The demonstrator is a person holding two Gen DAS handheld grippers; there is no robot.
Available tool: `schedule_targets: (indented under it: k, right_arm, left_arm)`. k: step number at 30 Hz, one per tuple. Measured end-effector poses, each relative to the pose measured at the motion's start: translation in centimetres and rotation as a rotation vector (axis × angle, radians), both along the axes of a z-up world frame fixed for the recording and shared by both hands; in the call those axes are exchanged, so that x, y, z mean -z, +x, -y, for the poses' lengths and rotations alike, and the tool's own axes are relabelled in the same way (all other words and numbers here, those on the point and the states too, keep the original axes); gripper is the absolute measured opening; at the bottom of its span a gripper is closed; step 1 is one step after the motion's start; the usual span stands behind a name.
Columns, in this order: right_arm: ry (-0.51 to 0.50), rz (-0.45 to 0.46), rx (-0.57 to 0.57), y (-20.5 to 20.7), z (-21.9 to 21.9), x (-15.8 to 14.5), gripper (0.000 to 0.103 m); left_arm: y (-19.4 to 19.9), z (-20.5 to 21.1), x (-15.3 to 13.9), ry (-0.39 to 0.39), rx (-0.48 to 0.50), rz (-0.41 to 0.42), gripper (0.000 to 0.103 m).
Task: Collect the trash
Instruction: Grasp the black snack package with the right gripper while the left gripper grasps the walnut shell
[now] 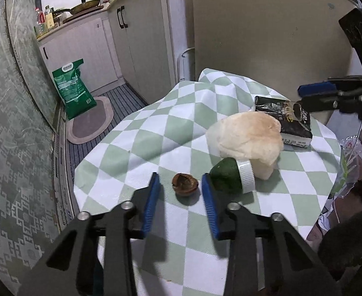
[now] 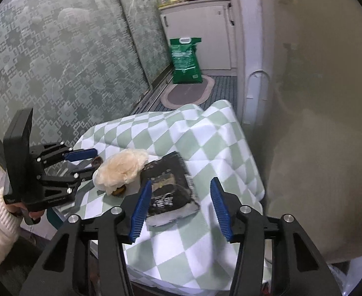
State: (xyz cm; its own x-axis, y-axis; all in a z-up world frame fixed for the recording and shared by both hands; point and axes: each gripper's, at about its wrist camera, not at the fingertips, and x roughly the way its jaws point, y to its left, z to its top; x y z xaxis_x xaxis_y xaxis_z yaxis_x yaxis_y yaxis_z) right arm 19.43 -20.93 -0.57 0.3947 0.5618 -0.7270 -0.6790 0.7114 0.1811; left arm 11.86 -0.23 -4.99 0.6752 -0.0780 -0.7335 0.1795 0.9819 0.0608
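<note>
A brown nut shell (image 1: 185,183) lies on the green-and-white checked tablecloth (image 1: 141,148). My left gripper (image 1: 181,180) is open with a blue pad on either side of the shell, not touching it. Beside it lie a green bottle with a white cap (image 1: 232,176), a crumpled tissue wad (image 1: 249,139) and a flattened black carton (image 1: 287,120). My right gripper (image 2: 181,187) is open and hovers over the black carton (image 2: 168,187), which lies between its pads. The tissue wad (image 2: 121,167) and the left gripper (image 2: 92,161) also show in the right wrist view.
A beige refrigerator (image 1: 267,24) stands behind the table. A green rice bag (image 1: 73,88) and an oval mat (image 1: 89,120) are on the kitchen floor. Patterned glass doors (image 1: 13,111) run along the left. A clear plastic bag (image 1: 349,162) hangs off the table's right edge.
</note>
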Motion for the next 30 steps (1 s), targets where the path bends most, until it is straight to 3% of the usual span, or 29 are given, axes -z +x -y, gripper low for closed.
schedule_targets:
  k: [1, 3, 6, 10, 24, 27, 30]
  right_arm:
    - [-0.006, 0.002, -0.018, -0.2, -0.3, 0.1, 0.049]
    - [-0.032, 0.010, -0.072, -0.8, -1.2, 0.3, 0.050]
    - [-0.106, 0.080, -0.127, -2.2, -2.5, 0.5, 0.060]
    - [-0.183, 0.161, -0.146, -2.9, -3.6, 1.2, 0.061]
    - [-0.199, 0.233, -0.121, -2.4, -4.4, 3.3, 0.061]
    - [-0.187, 0.223, -0.099, -2.1, -4.4, 3.4, 0.051]
    - [-0.194, 0.224, -0.090, -2.0, -4.6, 3.2, 0.048]
  left_arm:
    - [0.0, 0.1, 0.0, 0.001, 0.000, -0.001, 0.023]
    - [0.1, 0.2, 0.0, 0.006, -0.005, -0.002, 0.023]
    - [0.0, 0.0, 0.1, -0.008, -0.010, -0.001, 0.022]
    - [-0.2, -0.4, -0.3, -0.033, -0.023, 0.007, 0.022]
    - [-1.3, -3.5, -3.8, -0.235, -0.085, 0.078, 0.022]
    - [-1.8, -4.3, -4.8, -0.267, -0.106, 0.104, 0.022]
    - [-2.3, -5.2, -5.5, -0.300, -0.129, 0.123, 0.022]
